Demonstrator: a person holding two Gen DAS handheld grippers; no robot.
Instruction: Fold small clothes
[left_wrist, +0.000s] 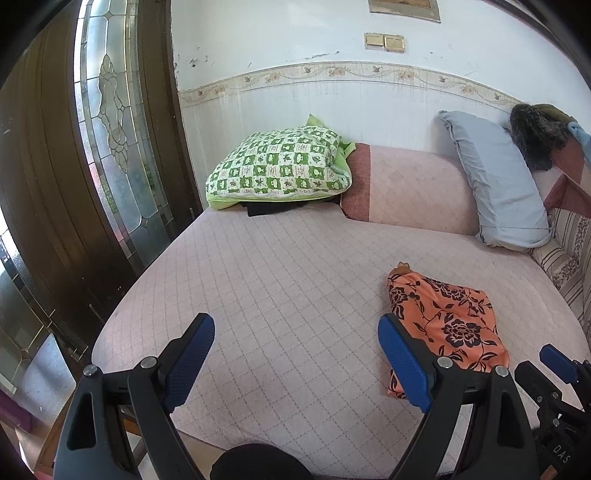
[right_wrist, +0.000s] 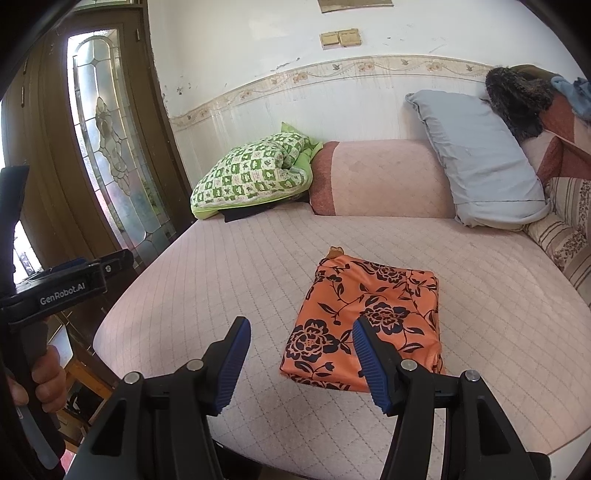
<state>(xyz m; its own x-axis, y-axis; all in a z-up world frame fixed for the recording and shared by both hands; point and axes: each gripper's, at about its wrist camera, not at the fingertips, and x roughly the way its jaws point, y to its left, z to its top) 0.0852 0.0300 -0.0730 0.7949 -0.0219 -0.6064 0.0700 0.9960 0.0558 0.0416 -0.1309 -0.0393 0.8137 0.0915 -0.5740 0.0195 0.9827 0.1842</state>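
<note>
Right wrist | right claw apart, angled down over folded garment | left claw apart, empty

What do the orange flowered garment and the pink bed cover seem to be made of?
Orange flowered garment: probably a thin, smooth synthetic or silky fabric; it shows a slight sheen and lies folded flat with soft edges. Pink bed cover: looks like matte quilted cotton or a blend; stitched lines form a diamond grid. Neither fibre can be told for sure.

— Where is this?
— A home's sitting room: a quilted pink sofa seat with pillows, a stained-glass wooden door, and light switches on a tiled wall.
</note>
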